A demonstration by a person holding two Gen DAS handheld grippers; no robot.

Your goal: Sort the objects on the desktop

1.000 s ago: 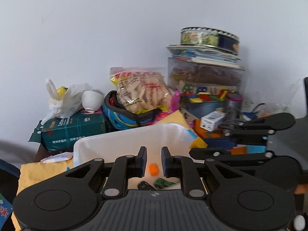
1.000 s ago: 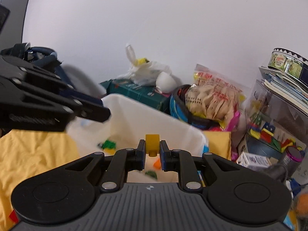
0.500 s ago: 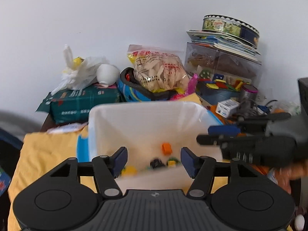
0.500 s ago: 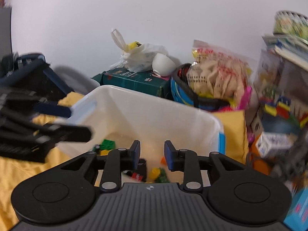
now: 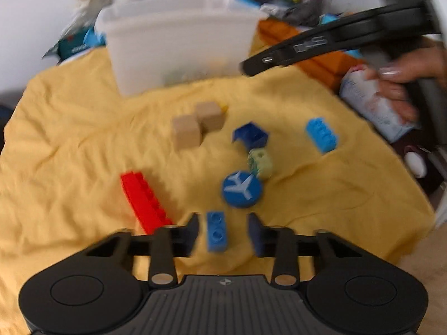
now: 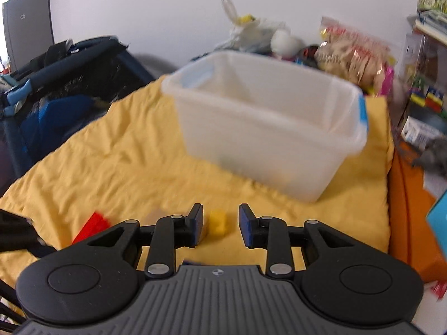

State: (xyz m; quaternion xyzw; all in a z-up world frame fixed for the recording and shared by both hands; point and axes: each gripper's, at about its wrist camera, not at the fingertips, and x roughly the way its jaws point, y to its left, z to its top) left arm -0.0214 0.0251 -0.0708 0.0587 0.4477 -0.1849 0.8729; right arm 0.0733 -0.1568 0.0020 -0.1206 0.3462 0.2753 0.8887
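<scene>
The left gripper [image 5: 223, 233] is closing, its jaws set narrowly apart with a small blue brick [image 5: 216, 231] lying between them on the yellow cloth [image 5: 69, 153] — the brick sits nearer the left pad, and neither pad presses on it. Just beyond the jaws lie a blue disc with a white plane mark [image 5: 242, 189], a pale green piece [image 5: 259, 163] and a dark blue open piece [image 5: 250, 136]; a long red brick [image 5: 144, 201] runs off to the left, two wooden cubes [image 5: 198, 125] sit farther out, and a light blue brick [image 5: 321, 134] lies to the right.

The right gripper [image 6: 220, 224] has its jaws narrowly parted, and a small yellow brick [image 6: 218, 221] shows in the gap — no pad touches it. Beyond stands the translucent white bin [image 6: 265, 128] on the cloth.
</scene>
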